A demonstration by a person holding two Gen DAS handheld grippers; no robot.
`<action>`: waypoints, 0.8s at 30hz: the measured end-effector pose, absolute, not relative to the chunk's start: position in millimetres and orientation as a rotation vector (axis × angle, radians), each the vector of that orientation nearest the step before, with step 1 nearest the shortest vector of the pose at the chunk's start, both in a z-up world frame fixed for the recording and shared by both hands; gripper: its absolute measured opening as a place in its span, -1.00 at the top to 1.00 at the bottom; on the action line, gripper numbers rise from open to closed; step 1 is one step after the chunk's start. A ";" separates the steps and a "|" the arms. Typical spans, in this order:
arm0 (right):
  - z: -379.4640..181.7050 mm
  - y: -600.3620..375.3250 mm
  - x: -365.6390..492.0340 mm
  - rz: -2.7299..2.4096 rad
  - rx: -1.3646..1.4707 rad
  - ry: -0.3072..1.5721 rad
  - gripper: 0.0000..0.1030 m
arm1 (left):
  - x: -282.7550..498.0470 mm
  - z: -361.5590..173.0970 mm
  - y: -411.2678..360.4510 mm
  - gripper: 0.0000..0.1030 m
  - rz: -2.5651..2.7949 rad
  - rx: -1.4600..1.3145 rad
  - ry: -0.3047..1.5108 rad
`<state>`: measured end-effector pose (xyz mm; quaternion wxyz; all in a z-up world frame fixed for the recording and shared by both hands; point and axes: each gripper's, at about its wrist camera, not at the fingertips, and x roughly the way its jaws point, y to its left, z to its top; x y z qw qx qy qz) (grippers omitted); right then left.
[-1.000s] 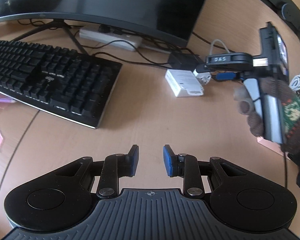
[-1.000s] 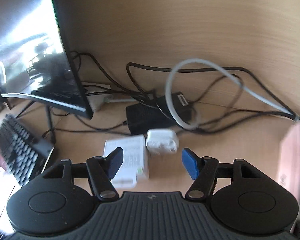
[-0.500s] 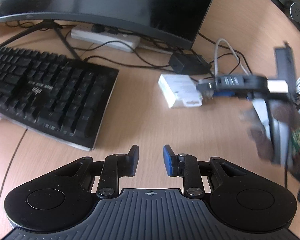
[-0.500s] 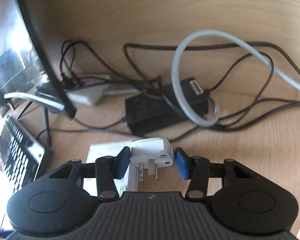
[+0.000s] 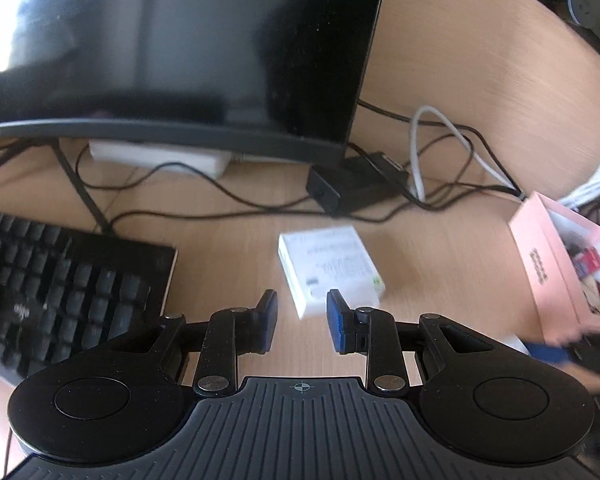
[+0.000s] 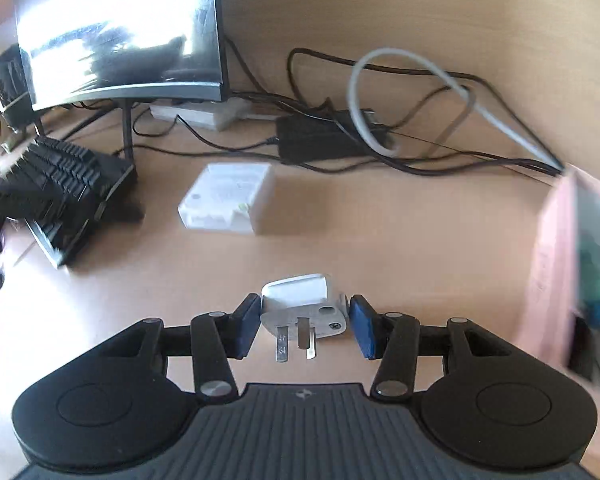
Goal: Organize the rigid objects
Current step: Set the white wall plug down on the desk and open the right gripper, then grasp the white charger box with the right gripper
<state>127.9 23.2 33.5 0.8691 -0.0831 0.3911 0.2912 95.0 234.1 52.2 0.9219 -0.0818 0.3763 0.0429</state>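
White plug (image 6: pixel 303 305) between right gripper (image 6: pixel 303 327) pads (prongs rearward)

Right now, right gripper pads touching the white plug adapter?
Touching. Right wrist view: right gripper holds the white plug adapter between both pads, prongs toward the camera, clear of the desk.

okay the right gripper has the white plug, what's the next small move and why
Probably carry the plug right, over the pink box. The right gripper is shut on it, lifted off the desk, and the box to its right is open with small items inside.
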 end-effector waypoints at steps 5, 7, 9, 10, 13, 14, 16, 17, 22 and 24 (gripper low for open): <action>26.8 0.1 97.6 0.522 -0.186 0.765 0.06 | 118.2 44.5 219.3 0.43 0.101 -0.146 0.761; 25.7 -2.0 87.5 0.503 -0.209 0.742 0.06 | 126.2 39.1 211.2 0.43 0.110 -0.123 0.767; 24.1 -2.7 81.2 0.492 -0.228 0.728 0.06 | 135.9 32.0 201.6 0.43 0.116 -0.088 0.788; 22.9 -3.5 78.3 0.484 -0.235 0.723 0.06 | 140.1 27.7 198.0 0.42 0.112 -0.080 0.805; 18.9 -4.4 74.7 0.465 -0.234 0.738 0.06 | 143.9 23.2 187.7 0.36 0.110 -0.038 0.787; 16.7 -5.8 75.0 0.464 -0.226 0.751 0.06 | 145.5 23.0 186.4 0.35 0.105 -0.043 0.788; 14.0 -10.5 73.6 0.458 -0.199 0.758 -0.11 | 147.9 22.5 184.5 0.31 0.098 -0.042 0.792; 13.4 -13.2 72.7 0.450 -0.190 0.754 -0.15 | 148.7 22.0 183.2 0.24 0.091 -0.035 0.793; 14.4 -16.0 70.9 0.462 -0.186 0.746 -0.26 | 150.2 19.4 171.0 -0.22 0.010 0.020 0.799; 20.9 -11.6 75.2 0.496 -0.185 0.760 -0.26 | 140.5 27.1 186.8 -0.17 -0.048 -0.141 0.780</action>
